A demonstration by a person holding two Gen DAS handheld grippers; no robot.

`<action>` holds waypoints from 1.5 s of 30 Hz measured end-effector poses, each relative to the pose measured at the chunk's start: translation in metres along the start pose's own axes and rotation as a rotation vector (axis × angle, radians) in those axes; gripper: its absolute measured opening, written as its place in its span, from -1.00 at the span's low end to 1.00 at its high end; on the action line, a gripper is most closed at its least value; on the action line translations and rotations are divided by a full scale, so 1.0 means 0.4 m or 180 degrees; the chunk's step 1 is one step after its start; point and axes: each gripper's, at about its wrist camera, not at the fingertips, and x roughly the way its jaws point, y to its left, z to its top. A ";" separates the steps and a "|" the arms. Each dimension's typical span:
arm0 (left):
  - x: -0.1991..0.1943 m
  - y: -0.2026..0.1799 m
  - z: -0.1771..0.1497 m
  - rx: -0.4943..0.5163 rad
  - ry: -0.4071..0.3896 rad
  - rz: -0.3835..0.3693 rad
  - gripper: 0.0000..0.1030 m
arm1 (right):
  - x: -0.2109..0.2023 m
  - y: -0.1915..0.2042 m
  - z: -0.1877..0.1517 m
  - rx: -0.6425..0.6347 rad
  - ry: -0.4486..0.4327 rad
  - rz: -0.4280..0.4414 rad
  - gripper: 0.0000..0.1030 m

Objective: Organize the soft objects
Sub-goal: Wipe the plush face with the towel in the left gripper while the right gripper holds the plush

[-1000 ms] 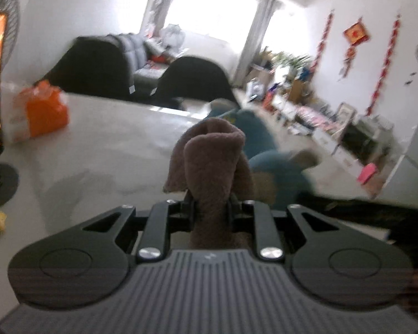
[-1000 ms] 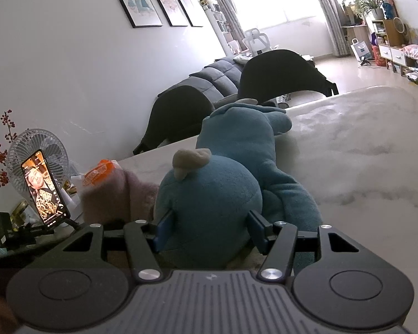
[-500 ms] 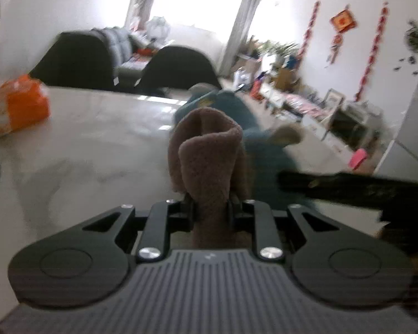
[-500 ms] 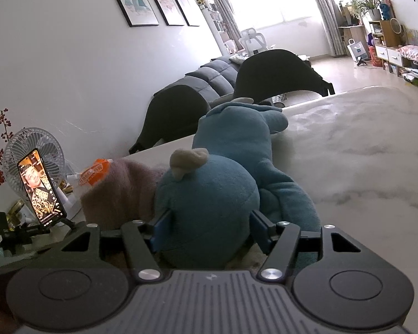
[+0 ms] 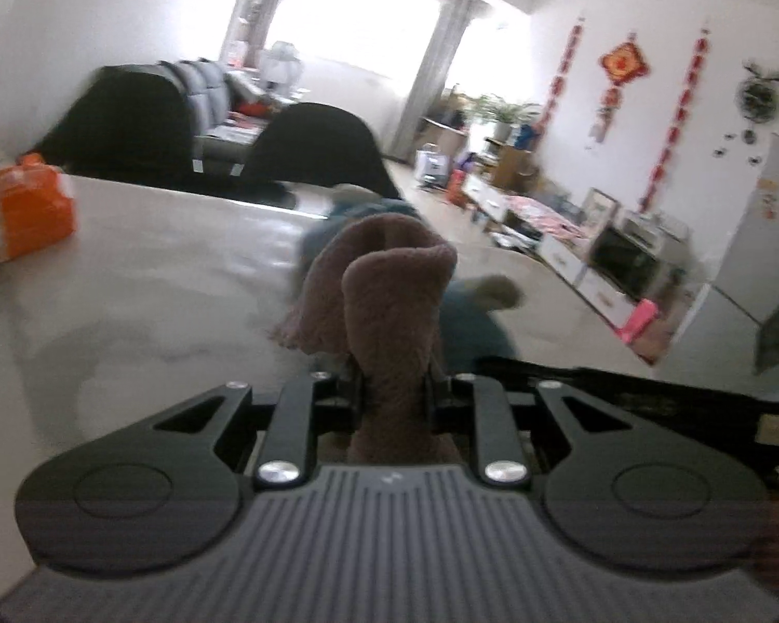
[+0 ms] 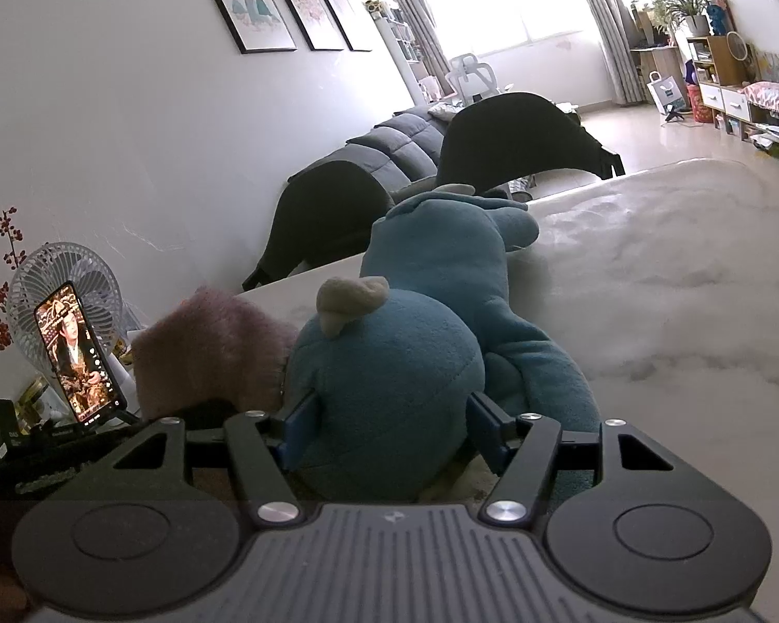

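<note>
Holding one brown cloth (image 5: 389,306), one blue plush (image 6: 405,363).

Pale marbled tabletop (image 6: 675,311), blue plush toy (image 6: 441,311) lying along it toward the far edge, orange packet (image 5: 21,218) near its left edge

you are working in a home living room: a grey sofa (image 6: 389,148) is sitting under framed pictures (image 6: 244,0), red hanging decorations (image 5: 623,65) are dressing the far wall, potted plants (image 6: 690,0) are catching window light, and a marble-look table (image 6: 675,285) is filling the foreground.
</note>
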 end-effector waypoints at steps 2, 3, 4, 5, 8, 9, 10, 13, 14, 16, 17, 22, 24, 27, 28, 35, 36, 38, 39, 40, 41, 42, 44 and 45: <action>0.016 -0.015 -0.014 0.0078 0.0018 0.0032 -0.60 | -0.002 0.000 0.000 0.0002 -0.0004 -0.0015 0.27; 0.023 -0.016 -0.021 0.0111 0.0025 0.0063 -0.59 | -0.002 -0.001 0.000 0.0004 -0.0004 -0.0021 0.27; 0.026 -0.016 -0.028 0.0121 0.0026 0.0078 -0.59 | -0.003 -0.001 0.000 0.0006 -0.0003 -0.0024 0.27; 0.027 -0.010 -0.031 0.0103 0.0030 0.0077 -0.58 | -0.003 -0.001 0.000 0.0007 0.0001 -0.0022 0.27; 0.027 0.013 -0.032 0.0033 0.0073 0.0124 -0.58 | -0.002 0.001 -0.001 0.0011 0.0011 -0.0007 0.27; 0.028 0.021 -0.034 0.0021 0.0100 0.0174 -0.58 | -0.001 0.003 -0.001 0.0008 0.0011 -0.0005 0.27; 0.033 0.029 -0.037 0.0013 0.0139 0.0247 -0.59 | -0.001 0.004 -0.001 0.0002 0.0011 -0.0003 0.27; 0.042 0.055 -0.045 -0.0044 0.0234 0.0424 -0.59 | -0.001 0.006 -0.002 -0.0006 0.0015 0.0009 0.27; 0.043 0.065 -0.047 -0.0078 0.0252 0.0460 -0.59 | -0.002 0.005 -0.002 -0.0004 0.0014 0.0010 0.27; 0.035 0.076 -0.042 -0.0112 0.0236 0.0503 -0.59 | -0.003 0.004 -0.003 0.0000 0.0014 0.0012 0.27; 0.026 0.075 -0.037 -0.0104 0.0207 0.0517 -0.59 | -0.003 0.003 -0.003 0.0005 0.0014 0.0013 0.27; -0.013 0.047 0.000 -0.0036 0.0003 0.0362 -0.59 | -0.001 0.007 -0.002 0.0005 0.0012 -0.0001 0.30; -0.021 0.028 0.012 -0.0026 -0.0042 0.0174 -0.59 | 0.000 0.008 -0.003 0.0004 0.0009 -0.0008 0.30; -0.008 -0.002 0.017 0.0047 -0.0022 -0.0018 -0.59 | -0.001 0.008 -0.003 0.0006 0.0001 -0.0027 0.31; 0.002 -0.009 0.011 0.0096 0.0001 0.0021 -0.59 | -0.002 0.008 -0.003 0.0007 -0.0002 -0.0033 0.31; 0.031 -0.010 -0.013 0.0235 0.0059 0.0227 -0.58 | -0.006 0.003 -0.007 -0.0002 0.0027 -0.0031 0.31; 0.030 -0.006 -0.012 0.0239 0.0071 0.0265 -0.58 | -0.006 0.003 -0.008 0.0003 0.0032 -0.0023 0.31; 0.038 -0.005 -0.016 0.0313 0.0130 0.0483 -0.59 | -0.008 0.002 -0.008 0.0004 0.0033 -0.0015 0.31; 0.044 -0.002 -0.020 0.0359 0.0166 0.0608 -0.59 | -0.010 0.003 -0.008 0.0000 0.0029 -0.0013 0.31; 0.052 0.004 -0.027 0.0392 0.0209 0.0713 -0.59 | -0.012 0.002 -0.008 0.0001 0.0025 -0.0010 0.31; 0.058 0.014 -0.034 0.0379 0.0252 0.0763 -0.59 | -0.014 0.002 -0.008 0.0003 0.0023 -0.0006 0.30; 0.060 0.023 -0.036 0.0332 0.0278 0.0762 -0.59 | -0.015 0.000 -0.008 0.0007 0.0025 -0.0004 0.31; 0.053 0.035 -0.035 0.0250 0.0295 0.0728 -0.59 | -0.016 -0.001 -0.007 0.0011 0.0034 -0.0005 0.32; 0.048 0.039 -0.032 0.0246 0.0295 0.0726 -0.59 | -0.016 -0.001 -0.006 0.0011 0.0039 -0.0009 0.34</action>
